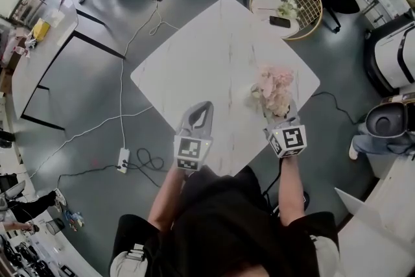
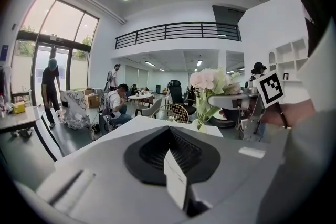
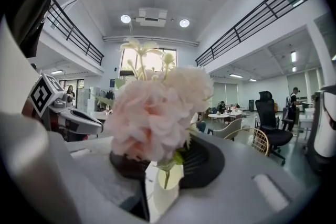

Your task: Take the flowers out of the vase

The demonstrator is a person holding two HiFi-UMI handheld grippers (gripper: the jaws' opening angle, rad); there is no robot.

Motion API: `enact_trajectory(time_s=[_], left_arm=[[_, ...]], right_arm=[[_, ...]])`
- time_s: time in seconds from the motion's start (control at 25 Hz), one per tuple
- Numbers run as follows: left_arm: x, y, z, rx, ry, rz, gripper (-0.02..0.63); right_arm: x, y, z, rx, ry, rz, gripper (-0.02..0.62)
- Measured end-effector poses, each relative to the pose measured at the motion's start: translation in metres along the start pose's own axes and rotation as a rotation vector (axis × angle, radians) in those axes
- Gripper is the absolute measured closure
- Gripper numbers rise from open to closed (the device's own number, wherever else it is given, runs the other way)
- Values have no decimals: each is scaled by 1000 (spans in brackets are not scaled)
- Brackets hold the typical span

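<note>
The right tongs (image 1: 279,115) pinched the white vase (image 3: 164,189) at the tabletop's (image 1: 214,48) near right, pink flowers (image 3: 157,115) standing in it. The left tongs (image 2: 170,131), pressed together and empty, hung to its left. A loose pinch could let the vase tip when stems were pulled.

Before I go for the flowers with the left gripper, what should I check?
1. Vase between the right gripper jaws: ok.
2. Right grip firm on vase: cannot tell.
3. Left gripper open: not ok, jaws together.
4. Flowers upright in vase: ok.
5. Path from left gripper to flowers: ok, only bare table between.
</note>
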State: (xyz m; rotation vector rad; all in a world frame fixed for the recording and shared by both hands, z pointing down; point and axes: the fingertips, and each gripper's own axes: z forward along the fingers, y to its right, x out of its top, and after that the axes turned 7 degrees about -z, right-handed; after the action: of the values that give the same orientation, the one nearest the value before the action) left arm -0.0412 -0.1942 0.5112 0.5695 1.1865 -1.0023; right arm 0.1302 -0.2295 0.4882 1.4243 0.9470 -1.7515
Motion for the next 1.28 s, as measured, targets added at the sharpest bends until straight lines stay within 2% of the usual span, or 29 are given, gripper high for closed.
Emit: enact_trajectory(time_s=[0.44,1.28], left_arm=[[6,1,-11,-54,22,23,598],[13,-8,-40,-158,64,60,598]], right_arm=[[29,3,-23,-90,54,-26,472],[79,-18,-65,-251,123,-103,472]])
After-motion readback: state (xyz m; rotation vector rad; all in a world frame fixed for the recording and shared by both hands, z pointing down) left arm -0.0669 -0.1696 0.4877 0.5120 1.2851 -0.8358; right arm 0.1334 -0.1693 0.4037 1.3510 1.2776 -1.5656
